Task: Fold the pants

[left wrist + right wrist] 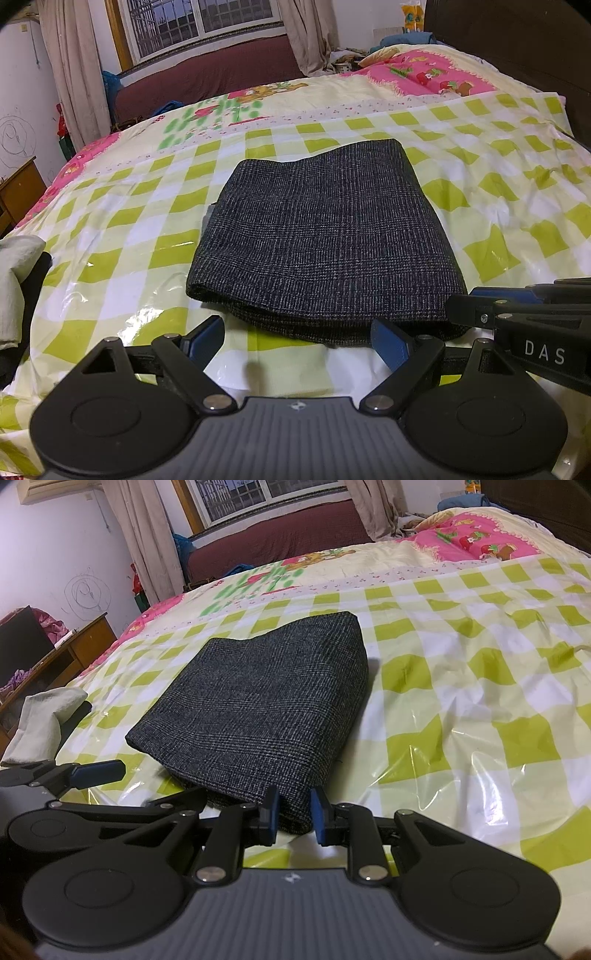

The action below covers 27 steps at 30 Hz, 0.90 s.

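Note:
The pants (321,236) (258,709) are dark grey tweed, folded into a thick flat rectangle on the green-and-white checked plastic sheet (122,229) (461,686). My left gripper (299,341) is open wide just short of the pants' near edge, with nothing between its blue pads (207,334). My right gripper (295,814) (461,310) hovers at the pants' near right corner. Its jaws stand a narrow gap apart, both inner pad faces (318,816) are bare, and the fabric shows through the gap without being pinched.
A pale grey cloth (14,280) (40,723) lies at the bed's left edge. A wooden desk (70,657) stands beyond it. A pink quilt (424,74) covers the far end, a dark headboard (517,44) rises at right, and a maroon bench (207,77) sits under the window.

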### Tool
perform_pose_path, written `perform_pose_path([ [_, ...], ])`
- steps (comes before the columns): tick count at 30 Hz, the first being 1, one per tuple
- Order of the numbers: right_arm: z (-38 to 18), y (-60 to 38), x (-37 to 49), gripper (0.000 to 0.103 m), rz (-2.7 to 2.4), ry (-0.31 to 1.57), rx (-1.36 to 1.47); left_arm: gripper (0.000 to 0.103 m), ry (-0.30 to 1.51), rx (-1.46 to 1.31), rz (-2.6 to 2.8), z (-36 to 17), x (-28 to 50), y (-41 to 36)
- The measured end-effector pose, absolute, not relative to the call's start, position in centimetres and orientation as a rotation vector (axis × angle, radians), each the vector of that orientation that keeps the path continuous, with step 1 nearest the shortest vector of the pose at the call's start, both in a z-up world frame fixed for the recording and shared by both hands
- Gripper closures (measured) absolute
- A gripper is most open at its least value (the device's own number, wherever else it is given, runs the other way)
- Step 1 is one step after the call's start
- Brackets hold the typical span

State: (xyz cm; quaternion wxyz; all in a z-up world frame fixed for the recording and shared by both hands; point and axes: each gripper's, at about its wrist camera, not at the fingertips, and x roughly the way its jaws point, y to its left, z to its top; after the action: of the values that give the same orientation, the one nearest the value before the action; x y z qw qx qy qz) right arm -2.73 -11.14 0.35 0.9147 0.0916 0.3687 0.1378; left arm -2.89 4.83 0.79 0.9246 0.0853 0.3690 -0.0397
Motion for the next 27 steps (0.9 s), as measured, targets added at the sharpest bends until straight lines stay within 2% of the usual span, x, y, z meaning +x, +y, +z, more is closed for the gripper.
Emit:
perform_pose_path([
  [27,0.31,-11.14,-2.77,0.081,0.283,0.761,0.187,0.005,0.768,0.179,-0.078,0.72,-2.83,4.75],
])
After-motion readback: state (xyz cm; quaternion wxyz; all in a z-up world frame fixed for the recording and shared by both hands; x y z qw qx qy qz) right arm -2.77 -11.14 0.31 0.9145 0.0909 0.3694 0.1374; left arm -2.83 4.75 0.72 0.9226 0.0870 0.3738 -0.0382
